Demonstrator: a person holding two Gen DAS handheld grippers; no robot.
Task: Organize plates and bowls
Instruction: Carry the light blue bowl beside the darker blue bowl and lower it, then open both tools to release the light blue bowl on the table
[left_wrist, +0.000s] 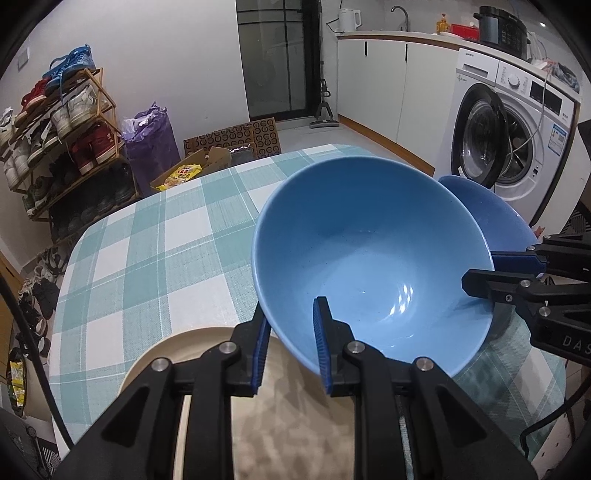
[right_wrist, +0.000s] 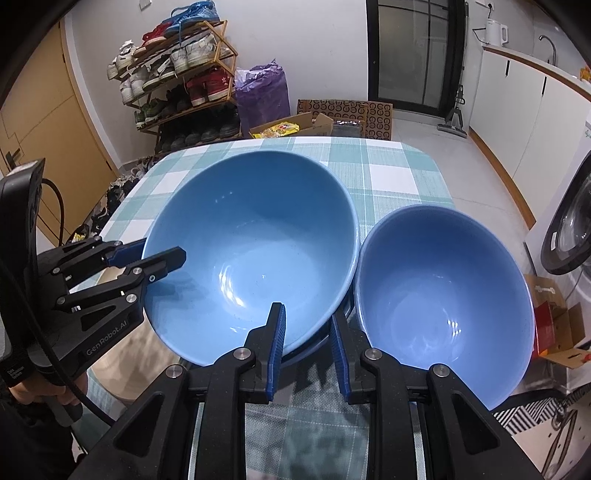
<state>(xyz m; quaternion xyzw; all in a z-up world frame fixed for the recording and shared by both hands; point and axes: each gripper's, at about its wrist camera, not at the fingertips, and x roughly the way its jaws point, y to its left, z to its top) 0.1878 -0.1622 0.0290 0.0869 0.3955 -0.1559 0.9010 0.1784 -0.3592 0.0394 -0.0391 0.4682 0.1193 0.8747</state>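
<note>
Shows, far left of and beyond the large bowl (left_wrist: 369, 251), a shoe rack (left_wrist: 62, 140) against the wall, off the checked tablecloth (left_wrist: 147, 240).

Finds a beige plate (left_wrist: 162, 362) just left of the large bowl, lying flat on the cloth, partly under the left gripper (left_wrist: 290, 347).

Clamps the large bowl's left rim with that left gripper: one blue pad against the outer wall, the other finger inside, jaws clenched on the wall between them. Confirms the same hold from the right wrist view, with both fingers narrow around the rim.

Holds the large bowl, light blue and empty, tilted above the cloth in the middle of the table, the opening turned towards the cameras.

Pinches the large bowl's near-right rim with the right gripper (right_wrist: 308, 336) too, one finger inside, one outside, closed on the wall.

Leaves a dark dish (left_wrist: 500, 325) under the large bowl's right side, mostly hidden; cannot tell what kind.

Sets a smaller bowl (right_wrist: 443, 295), deeper blue and empty, immediately right of the large bowl, rims touching or overlapping.

Ends, farther right of the large bowl and off the table, with a washing machine (left_wrist: 517, 129), door open.
</note>
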